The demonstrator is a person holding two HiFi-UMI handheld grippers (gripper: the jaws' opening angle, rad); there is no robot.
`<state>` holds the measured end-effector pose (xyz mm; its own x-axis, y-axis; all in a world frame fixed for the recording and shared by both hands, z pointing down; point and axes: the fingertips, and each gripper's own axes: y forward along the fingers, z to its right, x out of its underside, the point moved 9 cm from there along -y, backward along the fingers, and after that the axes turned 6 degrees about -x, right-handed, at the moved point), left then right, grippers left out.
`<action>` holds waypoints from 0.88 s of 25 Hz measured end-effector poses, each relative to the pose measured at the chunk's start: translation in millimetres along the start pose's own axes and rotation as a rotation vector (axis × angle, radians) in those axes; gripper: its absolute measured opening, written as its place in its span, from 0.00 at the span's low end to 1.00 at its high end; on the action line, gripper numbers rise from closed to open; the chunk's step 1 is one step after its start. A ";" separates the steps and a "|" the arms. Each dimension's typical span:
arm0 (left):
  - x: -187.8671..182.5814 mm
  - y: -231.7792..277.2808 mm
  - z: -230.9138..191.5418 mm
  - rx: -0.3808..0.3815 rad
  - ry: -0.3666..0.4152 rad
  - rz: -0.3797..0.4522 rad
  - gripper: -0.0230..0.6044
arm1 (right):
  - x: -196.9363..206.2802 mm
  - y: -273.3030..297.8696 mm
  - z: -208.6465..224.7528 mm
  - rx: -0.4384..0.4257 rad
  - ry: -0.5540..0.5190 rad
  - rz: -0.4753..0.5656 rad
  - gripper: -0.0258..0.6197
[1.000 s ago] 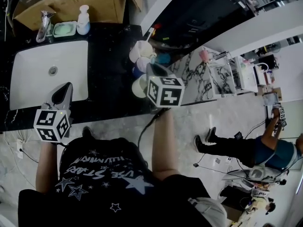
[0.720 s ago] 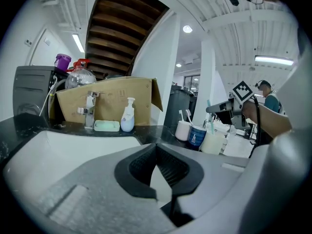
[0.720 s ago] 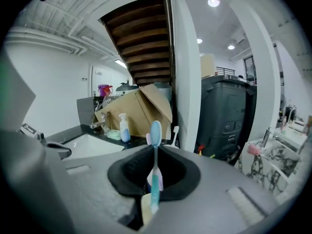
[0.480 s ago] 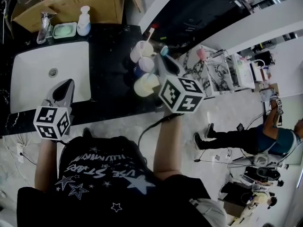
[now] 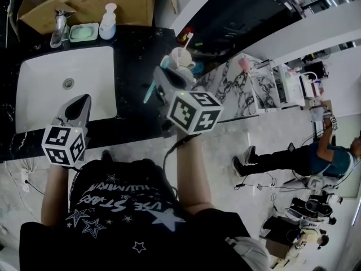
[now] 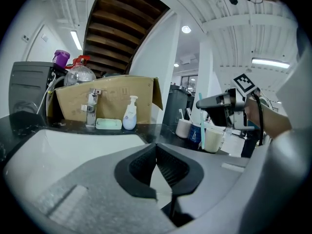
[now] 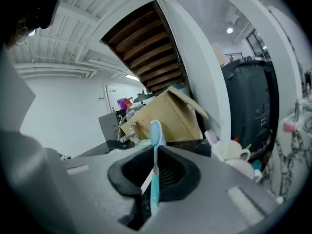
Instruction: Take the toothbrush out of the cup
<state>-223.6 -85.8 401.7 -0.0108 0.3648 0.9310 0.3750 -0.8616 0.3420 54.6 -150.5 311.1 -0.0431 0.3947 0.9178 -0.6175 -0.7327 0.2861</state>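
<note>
My right gripper point(image 5: 161, 75) is shut on a teal toothbrush point(image 5: 149, 92), which hangs clear of the cups above the black counter point(image 5: 135, 49). In the right gripper view the toothbrush point(image 7: 155, 167) stands between the pads with its bristle head up. The left gripper view shows the toothbrush point(image 6: 202, 125) hanging from the right gripper point(image 6: 207, 103) above a cream cup point(image 6: 213, 139), a blue cup point(image 6: 195, 133) and a white cup point(image 6: 184, 128). A white cup point(image 5: 181, 57) holding another brush stands just behind the gripper. My left gripper point(image 5: 79, 103) hovers over the sink's front edge, shut and empty.
A white sink point(image 5: 39, 95) fills the left of the counter, with a faucet point(image 5: 59, 24), a soap dish point(image 5: 84, 31) and a soap bottle point(image 5: 107, 22) behind it. A cardboard box point(image 5: 96, 1) stands at the back. A person point(image 5: 282, 162) is on the floor at right.
My right gripper has lifted the teal toothbrush up away from the cups and swung it left over the counter, rolling as it went. The left gripper has stayed over the sink edge.
</note>
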 end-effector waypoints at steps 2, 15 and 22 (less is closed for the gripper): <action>2.4 -1.0 -5.9 0.003 0.002 -0.009 0.05 | 14.4 16.6 -5.4 -0.035 0.059 -0.025 0.08; 11.2 9.2 -36.0 0.010 -0.017 -0.053 0.05 | 54.5 85.7 -6.8 -0.056 0.229 -0.112 0.08; 8.5 23.7 -47.0 0.023 -0.019 -0.061 0.05 | 76.3 119.5 5.7 0.020 0.316 -0.164 0.08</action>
<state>-258.4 -119.8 423.7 -0.0171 0.4235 0.9057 0.3955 -0.8291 0.3952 -18.1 -211.1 416.9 -0.1879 0.6577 0.7294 -0.6208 -0.6550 0.4307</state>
